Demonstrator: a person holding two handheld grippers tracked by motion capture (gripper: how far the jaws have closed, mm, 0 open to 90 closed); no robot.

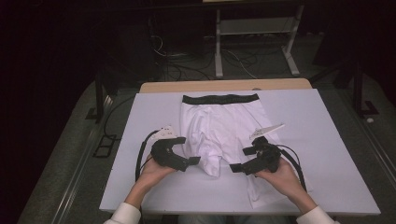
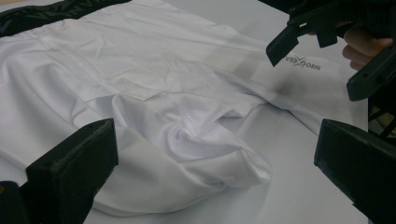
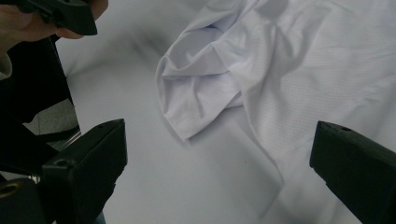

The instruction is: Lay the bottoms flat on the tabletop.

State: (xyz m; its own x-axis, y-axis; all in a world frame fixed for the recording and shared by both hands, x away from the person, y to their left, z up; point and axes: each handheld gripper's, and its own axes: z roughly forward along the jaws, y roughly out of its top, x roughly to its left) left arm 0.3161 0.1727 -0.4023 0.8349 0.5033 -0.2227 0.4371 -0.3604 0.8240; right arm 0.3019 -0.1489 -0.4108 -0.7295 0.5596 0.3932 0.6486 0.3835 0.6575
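Observation:
White boxer shorts (image 1: 219,126) with a black waistband (image 1: 219,99) lie flat on the white-covered table (image 1: 327,154), waistband at the far side. One leg is bunched into a rumpled fold (image 1: 210,161) near the middle. My left gripper (image 1: 189,150) is open just left of that fold, holding nothing. My right gripper (image 1: 241,159) is open just right of it, over the other leg. The left gripper view has the fold (image 2: 205,144) between my open jaws and the right gripper (image 2: 322,63) beyond. In the right gripper view the fold (image 3: 201,88) lies ahead of the open jaws.
A wooden table edge (image 1: 224,86) shows behind the white cover. Past it stand a metal frame (image 1: 254,42) and loose cables (image 1: 187,65) on the dark floor. A printed logo (image 2: 303,64) marks the shorts' flat leg.

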